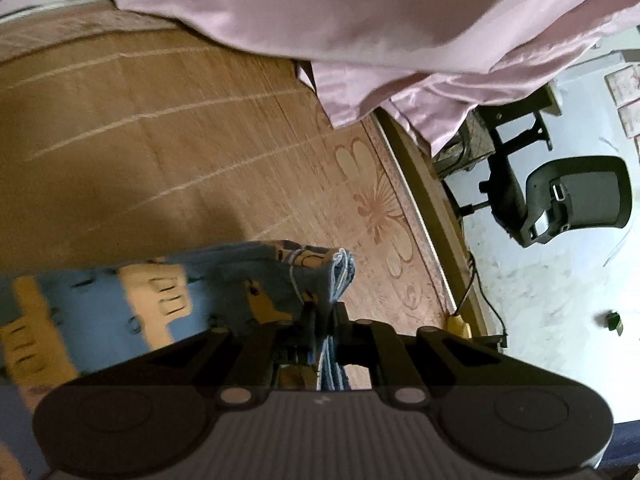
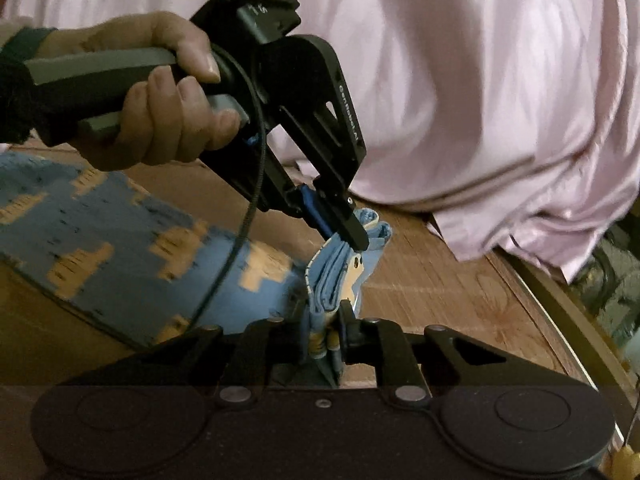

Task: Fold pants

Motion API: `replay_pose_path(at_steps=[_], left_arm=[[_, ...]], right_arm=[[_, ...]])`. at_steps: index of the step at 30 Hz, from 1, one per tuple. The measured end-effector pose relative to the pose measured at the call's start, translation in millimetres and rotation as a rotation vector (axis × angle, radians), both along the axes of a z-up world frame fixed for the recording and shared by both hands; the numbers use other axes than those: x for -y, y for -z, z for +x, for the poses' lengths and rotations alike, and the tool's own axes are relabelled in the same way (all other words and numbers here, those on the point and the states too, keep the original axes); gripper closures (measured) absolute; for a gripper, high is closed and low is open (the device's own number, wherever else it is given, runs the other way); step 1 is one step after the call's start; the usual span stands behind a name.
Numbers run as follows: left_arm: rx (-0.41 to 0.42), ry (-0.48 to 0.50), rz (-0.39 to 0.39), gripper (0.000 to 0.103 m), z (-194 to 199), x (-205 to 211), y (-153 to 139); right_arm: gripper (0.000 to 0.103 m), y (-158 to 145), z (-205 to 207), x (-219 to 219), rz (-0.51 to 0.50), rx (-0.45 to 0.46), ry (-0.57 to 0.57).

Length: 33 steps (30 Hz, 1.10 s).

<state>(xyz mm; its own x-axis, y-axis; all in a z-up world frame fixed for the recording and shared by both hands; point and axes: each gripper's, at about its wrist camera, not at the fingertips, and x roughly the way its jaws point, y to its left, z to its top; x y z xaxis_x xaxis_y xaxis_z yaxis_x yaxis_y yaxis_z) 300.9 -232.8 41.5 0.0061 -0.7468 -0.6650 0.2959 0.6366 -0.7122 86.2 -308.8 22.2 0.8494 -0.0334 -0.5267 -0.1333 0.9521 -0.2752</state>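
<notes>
The pants [image 1: 104,304] are blue with orange blocky patterns and trail to the left over a woven mat. My left gripper [image 1: 324,312] is shut on a bunched edge of the pants, blue threads hanging between its fingers. In the right wrist view the pants [image 2: 120,236] stretch left, and my right gripper [image 2: 326,320] is shut on the gathered fabric. The left gripper [image 2: 348,236], held by a hand [image 2: 160,96], pinches the same bunch just beyond the right gripper.
A pink satin sheet [image 1: 360,28] is heaped at the back of the brown mat [image 1: 160,140]; it also fills the upper right wrist view, sheet [image 2: 480,80]. The bed's edge [image 1: 432,200] runs on the right. Beyond it lies a tipped black office chair [image 1: 576,196] on a pale floor.
</notes>
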Motion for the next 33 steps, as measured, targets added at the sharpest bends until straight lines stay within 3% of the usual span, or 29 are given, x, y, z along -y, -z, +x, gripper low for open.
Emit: replay_pose_path(at_steps=[9, 18, 25, 33], left_arm=[[0.039, -0.099, 0.05, 0.095, -13.3, -78.7, -17.7], [0.042, -0.171, 0.093, 0.095, -21.3, -144.4, 4.1], [0.03, -0.165, 0.099, 0.095, -21.1, -160.3, 28.8], [0.059, -0.148, 0.074, 0.095, -24.1, -170.1, 26.8]], right_arm=[[0.089, -12.1, -12.6, -55.2, -0.011, 0.01, -0.212], [0.09, 4.9, -6.5, -98.3, 0.016, -0.072, -0.335], [0.091, 17.4, -0.7, -105.6, 0.03, -0.137, -0.346], [0.091, 17.0, 1.4, -109.6, 0.039, -0.142, -0.368]])
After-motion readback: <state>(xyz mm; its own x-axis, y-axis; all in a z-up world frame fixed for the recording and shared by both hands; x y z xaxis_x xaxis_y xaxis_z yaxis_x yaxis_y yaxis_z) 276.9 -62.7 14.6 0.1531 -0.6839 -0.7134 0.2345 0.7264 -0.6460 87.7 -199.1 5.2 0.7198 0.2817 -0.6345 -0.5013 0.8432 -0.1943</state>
